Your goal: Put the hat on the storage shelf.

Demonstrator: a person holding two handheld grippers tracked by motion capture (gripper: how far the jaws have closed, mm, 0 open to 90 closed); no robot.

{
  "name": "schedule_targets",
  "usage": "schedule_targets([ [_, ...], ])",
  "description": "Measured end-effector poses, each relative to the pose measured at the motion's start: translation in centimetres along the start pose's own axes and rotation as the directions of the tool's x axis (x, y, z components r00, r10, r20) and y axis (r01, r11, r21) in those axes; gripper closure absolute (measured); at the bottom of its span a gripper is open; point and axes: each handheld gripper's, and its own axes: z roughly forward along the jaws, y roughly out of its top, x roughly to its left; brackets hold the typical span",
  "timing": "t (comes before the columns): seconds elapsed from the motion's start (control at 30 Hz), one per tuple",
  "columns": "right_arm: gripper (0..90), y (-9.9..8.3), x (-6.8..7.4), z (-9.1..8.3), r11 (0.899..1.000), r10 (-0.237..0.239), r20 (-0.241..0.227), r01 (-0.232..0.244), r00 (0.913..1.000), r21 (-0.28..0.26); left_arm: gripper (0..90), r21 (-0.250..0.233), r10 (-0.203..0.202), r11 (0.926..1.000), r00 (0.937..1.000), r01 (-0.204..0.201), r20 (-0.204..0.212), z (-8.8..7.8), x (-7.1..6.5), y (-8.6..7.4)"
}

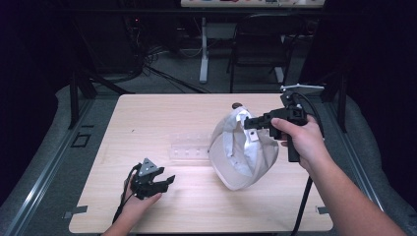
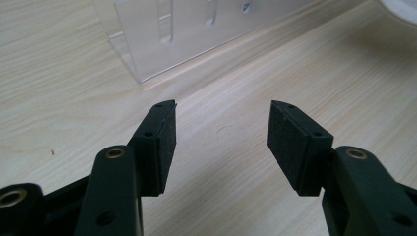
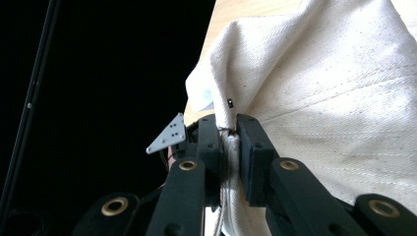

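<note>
Right tongs [image 1: 252, 123] clamped on the rim of a white cap [image 1: 241, 157], holding it tilted above the table [image 1: 196, 216]. Left tongs [image 1: 164, 182] spread wide, empty, low near the clear plastic rack [image 1: 189, 147]. Probably mid-lift; next likely needs left-side support.

The clear plastic rack [image 2: 196, 34] is cut off by the top edge in the left gripper view. The white cap [image 3: 334, 98] runs past the right gripper view's top, right and bottom edges. Its pinched band [image 3: 228, 162] is hidden between the jaws.
</note>
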Motion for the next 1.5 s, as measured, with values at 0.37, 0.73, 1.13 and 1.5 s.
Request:
schedule_targets([
  [0.37,81.6,1.4,0.6,0.5,0.999,-0.001,-0.036,0.000,0.9993,-0.043,44.7,-0.036,0.031,0.9989,0.9995,-0.031,0.003,-0.3,-0.7,0.7],
  [0.73,81.5,3.1,1.1,2.1,0.996,-0.010,-0.062,0.005,0.9980,-0.086,43.7,-0.109,0.096,0.9900,0.9940,-0.089,0.054,-0.8,-3.4,2.7],
  [1.13,81.5,4.1,1.0,3.4,0.994,0.012,-0.064,-0.018,0.9979,-0.104,42.1,-0.130,0.140,0.9829,0.9878,-0.130,0.068,0.5,-5.6,4.7],
  [1.5,81.5,5.1,1.0,3.9,0.989,0.029,-0.057,-0.037,0.9979,-0.144,42.1,-0.138,0.173,0.9770,0.9827,-0.163,0.065,2.8,-9.3,7.5],
])
